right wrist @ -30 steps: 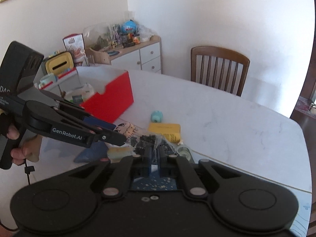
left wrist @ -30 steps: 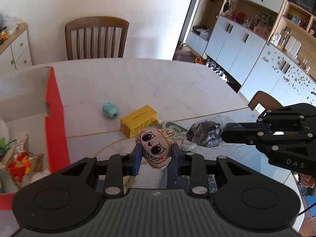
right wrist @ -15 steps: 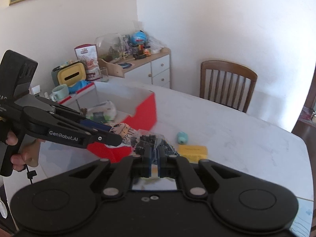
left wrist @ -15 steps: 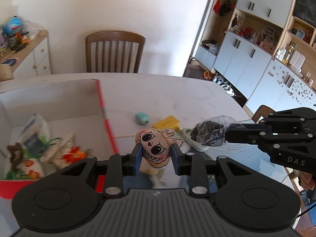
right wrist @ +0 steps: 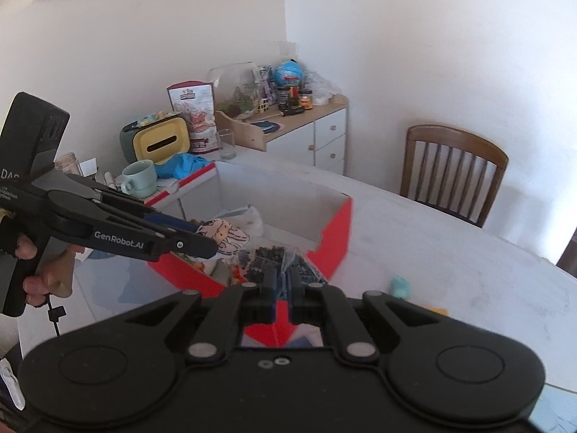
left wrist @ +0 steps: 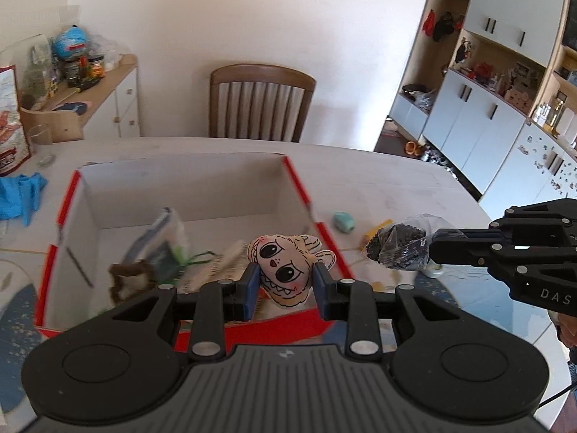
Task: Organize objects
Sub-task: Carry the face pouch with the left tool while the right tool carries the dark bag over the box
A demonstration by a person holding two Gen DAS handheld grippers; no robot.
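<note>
A: Left gripper [left wrist: 286, 290]?
B: Fingers clamped on a cartoon-face plush toy [left wrist: 286, 267], held above the near edge of the red box [left wrist: 301, 187].

A: Right gripper [right wrist: 283, 290]?
B: Fingers pinched on a clear bag of black bits [left wrist: 396, 247], held beside the box's right wall. Teal toy [left wrist: 342, 221] and yellow packet [left wrist: 375, 229] lie on the table [left wrist: 378, 173].

place: home dining room | evidence: wooden chair [left wrist: 259, 103], marble table [left wrist: 378, 176], cluttered sideboard [right wrist: 306, 122] (globe on top)
</note>
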